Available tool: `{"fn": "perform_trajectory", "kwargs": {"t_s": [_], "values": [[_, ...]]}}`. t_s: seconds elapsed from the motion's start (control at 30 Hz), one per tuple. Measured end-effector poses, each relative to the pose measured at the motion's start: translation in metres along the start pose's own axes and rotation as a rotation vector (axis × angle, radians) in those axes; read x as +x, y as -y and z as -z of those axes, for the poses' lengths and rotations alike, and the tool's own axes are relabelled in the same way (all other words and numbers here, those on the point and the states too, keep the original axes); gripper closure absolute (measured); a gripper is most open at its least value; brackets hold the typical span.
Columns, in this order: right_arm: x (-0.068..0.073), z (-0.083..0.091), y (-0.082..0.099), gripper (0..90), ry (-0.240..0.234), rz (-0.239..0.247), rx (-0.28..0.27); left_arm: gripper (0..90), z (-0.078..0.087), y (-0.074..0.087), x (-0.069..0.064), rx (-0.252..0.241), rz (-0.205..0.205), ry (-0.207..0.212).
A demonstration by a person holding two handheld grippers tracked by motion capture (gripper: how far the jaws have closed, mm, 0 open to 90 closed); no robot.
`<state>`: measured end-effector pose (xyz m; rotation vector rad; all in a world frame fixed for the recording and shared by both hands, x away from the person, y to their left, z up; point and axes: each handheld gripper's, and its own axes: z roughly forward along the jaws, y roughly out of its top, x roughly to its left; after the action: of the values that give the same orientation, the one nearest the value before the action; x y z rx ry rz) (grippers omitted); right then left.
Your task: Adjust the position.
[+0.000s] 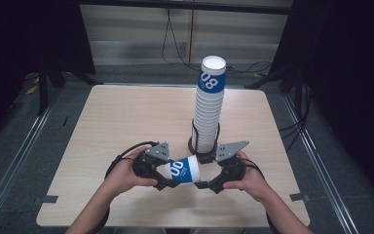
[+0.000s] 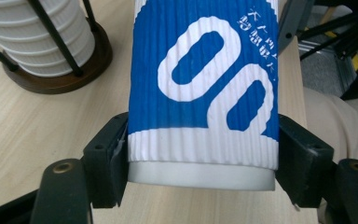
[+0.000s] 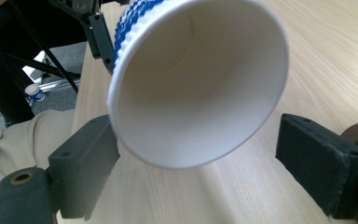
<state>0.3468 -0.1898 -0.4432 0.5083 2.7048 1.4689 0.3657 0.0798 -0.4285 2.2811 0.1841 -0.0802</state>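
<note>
Fingers [image 2: 107,158] of the left gripper [image 1: 161,176] press on both sides of the blue-and-white paper cup [image 1: 182,170], clamped low on its ribbed sleeve near the base, so the cup lies on its side above the table [image 1: 112,122] with its mouth facing the right gripper [image 1: 209,184]. That gripper's fingers [image 3: 324,161] stand wide: the near pad looks to just meet the rim, the far one is well apart from it, so it grips nothing.

My judgement is that the main risk is crushing. The open rim is the softest part of the cup, and if the right fingers close across it hard or off-centre, the mouth could buckle into an oval and no longer nest on the cup stack [image 1: 208,107]. A second risk is a drop: should the left fingers release before the right ones bite, the cup would fall and roll.

Room is tight just beyond the fingers, where the stack stands in its wire holder [image 1: 204,144] and could be knocked. The near table edge [image 1: 175,226] lies close behind the hands. Leftward the tabletop is bare.
</note>
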Motion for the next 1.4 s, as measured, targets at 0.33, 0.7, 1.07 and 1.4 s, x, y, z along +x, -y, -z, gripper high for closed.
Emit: {"fn": "perform_trajectory", "kwargs": {"t_s": [0.33, 0.7, 1.07, 1.4], "values": [[0.002, 0.000, -0.003, 12.4, 0.013, 0.015, -0.025, 28.9, -0.002, 0.007, 0.002, -0.058, 0.035, 0.042], [0.002, -0.001, -0.009, 11.7, 0.010, 0.015, -0.029, 28.9, -0.007, 0.013, 0.005, -0.107, 0.077, 0.075], [0.002, -0.009, -0.013, 10.9, -0.021, 0.031, -0.012, 29.0, -0.007, 0.012, 0.003, -0.131, 0.058, 0.088], [0.002, -0.007, -0.015, 15.2, -0.051, 0.044, -0.005, 29.3, -0.008, 0.012, 0.003, -0.116, 0.037, 0.092]]}}
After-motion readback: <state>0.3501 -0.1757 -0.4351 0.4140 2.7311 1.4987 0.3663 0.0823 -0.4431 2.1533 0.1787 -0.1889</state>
